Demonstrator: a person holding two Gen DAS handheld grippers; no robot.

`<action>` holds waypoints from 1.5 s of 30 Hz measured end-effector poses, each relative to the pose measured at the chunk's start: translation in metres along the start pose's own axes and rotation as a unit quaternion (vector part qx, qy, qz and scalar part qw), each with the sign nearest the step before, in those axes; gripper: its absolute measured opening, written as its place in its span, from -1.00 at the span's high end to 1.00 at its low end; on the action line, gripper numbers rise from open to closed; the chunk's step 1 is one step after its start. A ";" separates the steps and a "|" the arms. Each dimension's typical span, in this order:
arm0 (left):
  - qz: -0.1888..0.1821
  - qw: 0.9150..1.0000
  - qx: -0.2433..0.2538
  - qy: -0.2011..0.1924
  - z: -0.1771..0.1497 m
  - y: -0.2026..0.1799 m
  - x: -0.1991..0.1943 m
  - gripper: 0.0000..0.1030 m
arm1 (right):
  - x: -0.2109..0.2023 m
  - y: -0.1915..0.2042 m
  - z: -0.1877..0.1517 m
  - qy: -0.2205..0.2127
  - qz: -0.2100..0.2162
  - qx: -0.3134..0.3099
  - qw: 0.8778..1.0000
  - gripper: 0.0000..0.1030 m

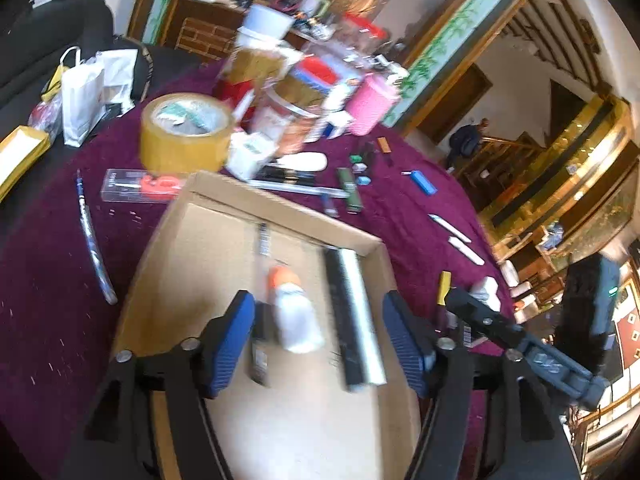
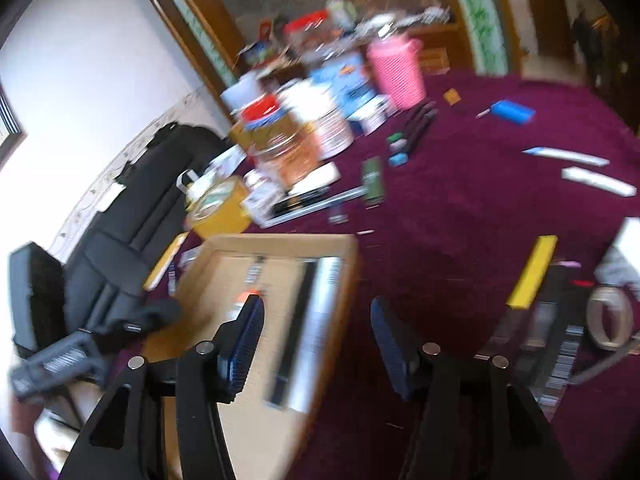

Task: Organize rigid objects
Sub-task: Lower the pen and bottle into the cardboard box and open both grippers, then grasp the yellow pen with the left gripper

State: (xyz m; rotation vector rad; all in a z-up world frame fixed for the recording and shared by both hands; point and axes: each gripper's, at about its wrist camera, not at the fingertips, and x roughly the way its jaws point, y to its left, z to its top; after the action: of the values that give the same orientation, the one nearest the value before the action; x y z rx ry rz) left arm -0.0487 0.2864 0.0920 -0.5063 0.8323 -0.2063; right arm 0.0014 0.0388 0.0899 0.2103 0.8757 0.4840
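Observation:
A shallow cardboard tray (image 1: 224,200) lies on the purple cloth. In it are a white glue bottle with an orange cap (image 1: 294,312), a black and silver bar (image 1: 354,316) and a small dark item (image 1: 260,344). My left gripper (image 1: 320,340) is open and empty, just above the tray, with the bottle between its blue pads. My right gripper (image 2: 316,340) is open and empty, over the tray's right wall (image 2: 344,280). The bar also shows in the right wrist view (image 2: 316,312). The right gripper also appears in the left wrist view (image 1: 520,332).
A tape roll (image 1: 186,134), jars, boxes and a pink basket (image 1: 370,106) crowd the far side. Pens, a blue item (image 1: 422,182), white sticks (image 2: 596,178) and a yellow bar (image 2: 532,278) lie scattered on the cloth. A smaller tape roll (image 2: 610,316) sits at right.

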 end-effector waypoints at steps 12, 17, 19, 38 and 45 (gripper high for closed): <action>-0.094 0.991 0.091 0.010 -0.047 -0.121 -0.008 -0.49 | -0.146 -0.138 -0.068 -0.113 -0.158 0.068 0.979 -0.24; -0.112 0.987 0.114 0.030 -0.061 -0.157 0.010 -0.48 | -0.210 -0.138 -0.064 -0.202 -0.246 0.006 0.948 -0.99; -0.115 0.985 0.119 0.042 -0.069 -0.167 0.018 -0.48 | -0.221 -0.146 -0.057 -0.239 -0.243 0.009 0.940 -0.99; -0.023 0.981 0.180 0.075 -0.067 -0.224 0.077 -0.48 | -0.134 -0.299 -0.019 -0.161 -0.178 0.197 0.951 -0.60; 0.044 0.968 0.228 0.097 -0.061 -0.235 0.158 -0.23 | -0.130 -0.283 -0.014 -0.155 -0.204 0.152 0.955 -0.61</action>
State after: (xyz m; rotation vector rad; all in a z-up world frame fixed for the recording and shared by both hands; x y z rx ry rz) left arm 0.0150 0.0042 0.0738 -0.0162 0.9612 -0.3588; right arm 0.0107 -0.2713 0.0653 0.3666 0.6576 -0.0736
